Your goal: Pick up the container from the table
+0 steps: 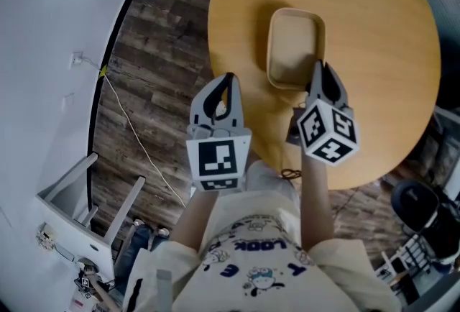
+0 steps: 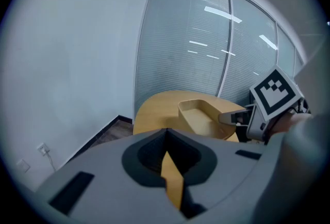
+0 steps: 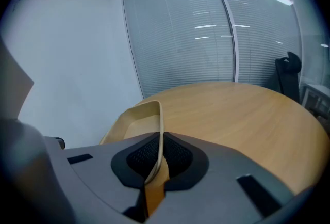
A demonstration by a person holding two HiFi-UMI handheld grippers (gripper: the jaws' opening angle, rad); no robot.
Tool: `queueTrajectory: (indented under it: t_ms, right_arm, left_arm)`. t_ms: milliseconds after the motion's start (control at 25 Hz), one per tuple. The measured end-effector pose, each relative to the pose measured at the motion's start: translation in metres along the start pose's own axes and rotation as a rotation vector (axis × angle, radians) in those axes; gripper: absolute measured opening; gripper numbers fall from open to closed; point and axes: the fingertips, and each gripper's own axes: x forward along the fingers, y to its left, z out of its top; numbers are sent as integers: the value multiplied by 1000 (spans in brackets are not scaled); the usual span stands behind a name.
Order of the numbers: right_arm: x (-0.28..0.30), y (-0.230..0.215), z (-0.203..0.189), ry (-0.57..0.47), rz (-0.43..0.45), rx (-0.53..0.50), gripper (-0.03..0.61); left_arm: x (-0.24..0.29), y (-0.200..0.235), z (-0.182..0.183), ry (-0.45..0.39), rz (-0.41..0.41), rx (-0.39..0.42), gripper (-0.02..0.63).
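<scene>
Nearest lens: right gripper (image 1: 318, 67), centre frame, jaws pinching near rim of container (image 1: 293, 37), lying on table (image 1: 374, 30) at upper middle. Left gripper (image 1: 228, 80) beside, jaws pressed together, empty. Probably grasp made; needed next: steady, level lift.

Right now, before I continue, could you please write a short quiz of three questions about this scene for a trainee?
1. What does the right tool clamp?
A) the rim of the container
B) a cable
C) nothing
2. True or false: the jaws of the left tool stand wide apart.
3. Fill in: the wooden table has a ____ top.

Key: 1 A; 2 false, they are together with nothing between them; 3 round.
</scene>
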Motion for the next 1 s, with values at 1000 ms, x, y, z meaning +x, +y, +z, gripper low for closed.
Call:
queueTrajectory:
  t_ms: [1000]
  right_arm:
    - [-140, 61, 161, -423, 65, -65, 18]
  left_arm:
    - [-104, -1, 177, -412, 29, 61, 2]
